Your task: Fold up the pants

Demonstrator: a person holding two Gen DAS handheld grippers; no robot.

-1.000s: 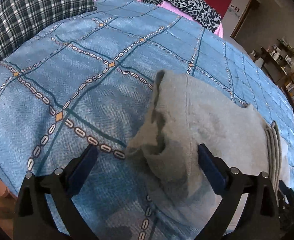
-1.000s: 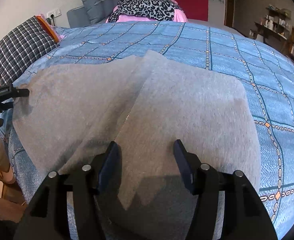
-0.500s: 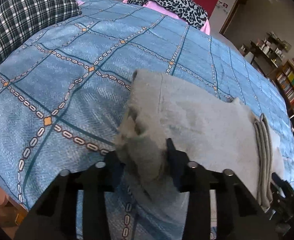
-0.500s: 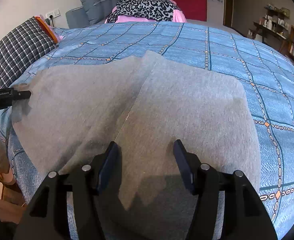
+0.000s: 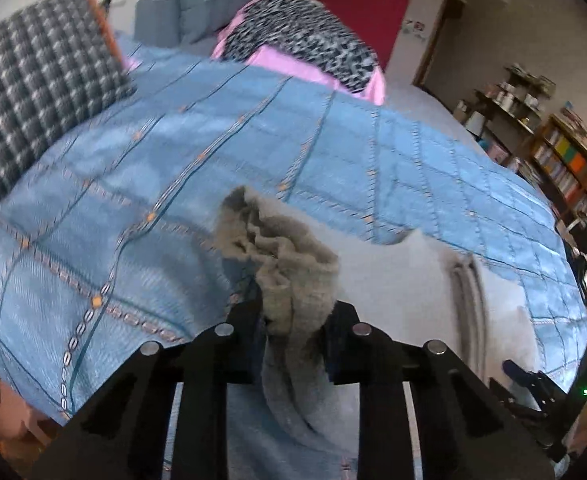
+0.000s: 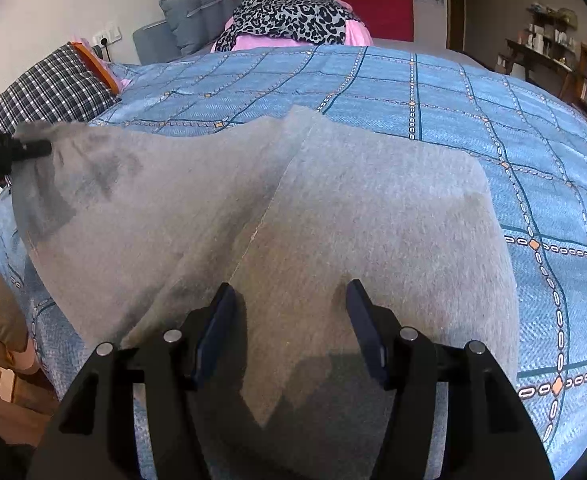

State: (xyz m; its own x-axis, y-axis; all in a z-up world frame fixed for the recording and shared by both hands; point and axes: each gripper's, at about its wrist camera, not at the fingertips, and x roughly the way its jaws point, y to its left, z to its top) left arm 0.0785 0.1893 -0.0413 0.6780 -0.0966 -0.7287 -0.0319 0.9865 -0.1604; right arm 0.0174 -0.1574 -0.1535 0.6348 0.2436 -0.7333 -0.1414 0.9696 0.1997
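Grey pants (image 6: 333, 208) lie spread on the blue patterned bedspread (image 6: 433, 92), folded lengthwise along a seam. My left gripper (image 5: 293, 320) is closing its jaws, with the bunched leg end (image 5: 285, 264) pinched between them and raised off the bed. In the right wrist view the left gripper (image 6: 33, 148) shows at the left edge, holding that end up. Right above the near part of the pants, my right gripper (image 6: 289, 320) stands open, and the cloth lies flat under its fingers (image 6: 217, 328).
A plaid pillow (image 6: 49, 92) lies at the bed's far left. Leopard-print and pink clothes (image 6: 293, 16) and grey cushions (image 6: 197, 16) are at the head. Bookshelves (image 5: 565, 168) stand to the right. The bed's edge drops off at the left (image 6: 17, 320).
My left gripper went from wide open around the leg end to shut on it, then lifted it off the bedspread. The right gripper has stayed where it was.
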